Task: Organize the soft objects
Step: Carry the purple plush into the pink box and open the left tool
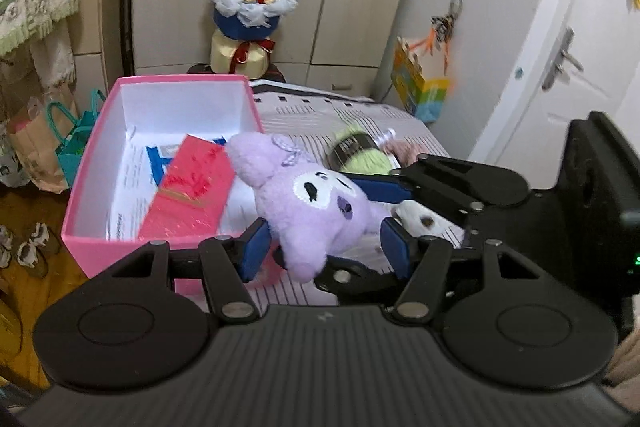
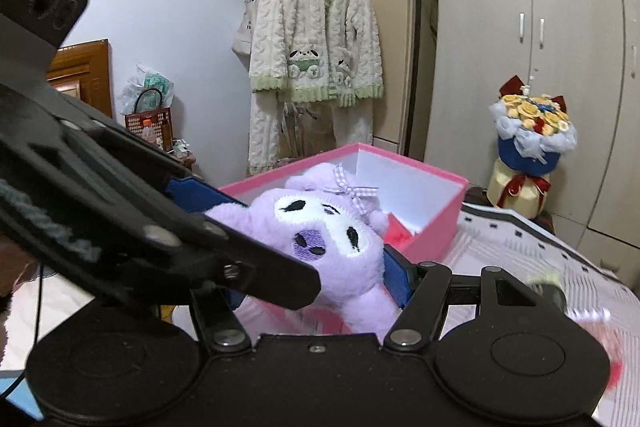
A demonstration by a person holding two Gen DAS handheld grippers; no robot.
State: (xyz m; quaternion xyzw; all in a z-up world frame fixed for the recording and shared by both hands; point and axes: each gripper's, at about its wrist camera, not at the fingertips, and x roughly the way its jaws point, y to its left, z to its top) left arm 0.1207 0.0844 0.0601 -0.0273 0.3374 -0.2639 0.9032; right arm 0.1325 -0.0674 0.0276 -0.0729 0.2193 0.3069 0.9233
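Note:
A purple plush toy (image 1: 316,207) with a white face hangs just to the right of an open pink box (image 1: 92,243). My left gripper (image 1: 326,253) has its blue pads on either side of the plush's lower part. My right gripper (image 2: 316,283) also grips the plush (image 2: 320,239) from the other side; its black arm shows in the left wrist view (image 1: 452,183). The pink box (image 2: 436,219) holds papers and a red packet (image 1: 188,187). A green yarn ball (image 1: 360,151) and a white plush (image 1: 424,219) lie on the bed behind.
A patterned bedsheet (image 1: 344,107) covers the bed. A flower bouquet (image 1: 248,11) stands behind the box by the wardrobe. A fluffy robe (image 2: 316,39) hangs on a rack. Paper bags (image 1: 48,147) stand on the floor at the left. A door (image 1: 568,59) is at the right.

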